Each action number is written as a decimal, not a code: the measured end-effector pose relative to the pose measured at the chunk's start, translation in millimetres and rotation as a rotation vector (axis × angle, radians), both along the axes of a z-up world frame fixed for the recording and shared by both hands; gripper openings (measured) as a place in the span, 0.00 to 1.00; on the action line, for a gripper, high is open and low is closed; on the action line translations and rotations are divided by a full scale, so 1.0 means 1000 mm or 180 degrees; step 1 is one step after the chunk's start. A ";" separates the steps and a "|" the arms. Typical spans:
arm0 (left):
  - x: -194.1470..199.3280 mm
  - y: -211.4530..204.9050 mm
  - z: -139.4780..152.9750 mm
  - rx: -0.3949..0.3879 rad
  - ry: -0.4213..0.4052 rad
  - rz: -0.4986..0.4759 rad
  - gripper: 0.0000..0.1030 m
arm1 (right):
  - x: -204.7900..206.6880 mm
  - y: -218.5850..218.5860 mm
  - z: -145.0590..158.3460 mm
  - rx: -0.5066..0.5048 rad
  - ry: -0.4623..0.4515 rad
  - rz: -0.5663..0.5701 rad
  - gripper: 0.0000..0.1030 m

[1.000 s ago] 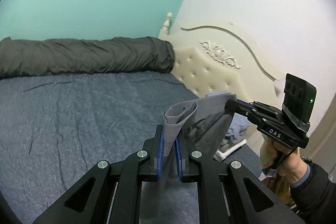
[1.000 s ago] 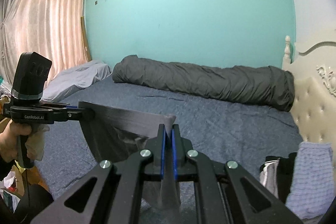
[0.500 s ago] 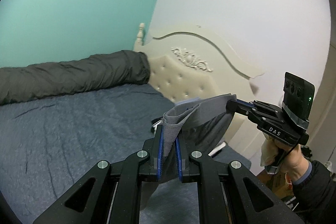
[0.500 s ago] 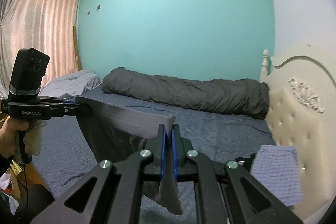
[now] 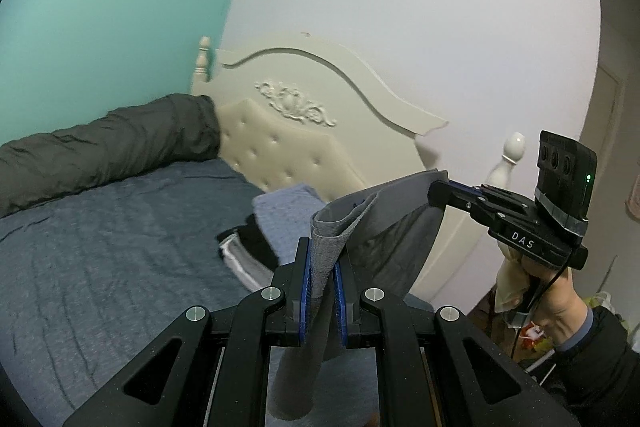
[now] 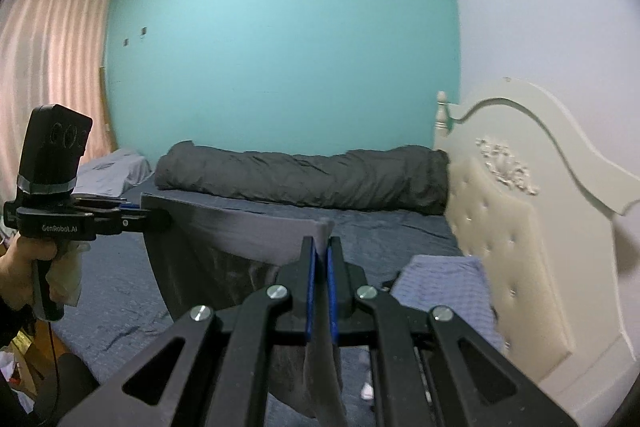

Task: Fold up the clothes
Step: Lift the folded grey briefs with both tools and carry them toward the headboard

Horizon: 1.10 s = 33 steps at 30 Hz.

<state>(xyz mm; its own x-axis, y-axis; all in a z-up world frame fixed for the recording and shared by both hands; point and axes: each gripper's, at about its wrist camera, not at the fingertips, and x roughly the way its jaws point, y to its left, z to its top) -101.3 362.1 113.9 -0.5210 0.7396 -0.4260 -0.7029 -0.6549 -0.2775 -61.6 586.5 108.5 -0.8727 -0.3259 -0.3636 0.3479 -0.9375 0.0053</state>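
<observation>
Fabric fills both tools: our left hand-held gripper (image 5: 322, 275) is clenched on one top corner of the grey garment (image 5: 384, 227), and our right hand-held gripper (image 6: 320, 259) is clamped on the other. We hold the top edge taut between them, in the air above the bed (image 6: 380, 227), the rest hanging limp. We judge it light, soft and floppy, so corners and hems are the places to pinch. Beyond it, a pile (image 5: 276, 227) of clothes lies by the headboard (image 5: 288, 147).
</observation>
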 end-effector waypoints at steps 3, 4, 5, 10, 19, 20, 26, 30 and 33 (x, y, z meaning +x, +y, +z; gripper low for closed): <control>-0.002 0.024 0.000 0.0005 -0.0028 -0.0069 0.10 | 0.005 0.019 0.001 -0.0005 -0.0003 -0.0098 0.05; -0.003 0.034 0.000 0.0014 -0.0044 -0.0095 0.10 | 0.006 0.026 0.001 -0.0006 -0.0004 -0.0131 0.05; -0.004 0.041 0.000 0.0024 -0.0054 -0.0117 0.10 | 0.008 0.032 0.001 -0.0008 -0.0005 -0.0164 0.05; -0.011 0.076 0.006 0.0022 0.0007 -0.0196 0.10 | 0.012 0.064 0.003 -0.0017 -0.0008 -0.0316 0.05; -0.044 0.124 0.008 0.0026 -0.0053 -0.0289 0.10 | -0.005 0.113 0.001 -0.0033 -0.0071 -0.0521 0.05; -0.049 0.129 0.007 0.0020 -0.0062 -0.0290 0.10 | -0.008 0.118 0.001 -0.0040 -0.0082 -0.0538 0.05; -0.080 0.149 -0.003 -0.0013 -0.0131 -0.0282 0.10 | -0.034 0.138 -0.001 0.0024 -0.0143 -0.0599 0.05; -0.110 0.161 -0.018 -0.0055 -0.0224 -0.0246 0.10 | -0.059 0.151 -0.008 0.0030 -0.0196 -0.0600 0.05; -0.138 0.171 -0.030 -0.0084 -0.0329 -0.0232 0.10 | -0.086 0.159 -0.018 0.0054 -0.0258 -0.0587 0.05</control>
<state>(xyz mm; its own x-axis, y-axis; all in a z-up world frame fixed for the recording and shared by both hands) -239.8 533.0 83.6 -0.4187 0.7618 -0.4944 -0.7174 -0.6112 -0.3343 -147.7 745.3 90.6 -0.8846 -0.1565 -0.4393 0.1694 -0.9855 0.0099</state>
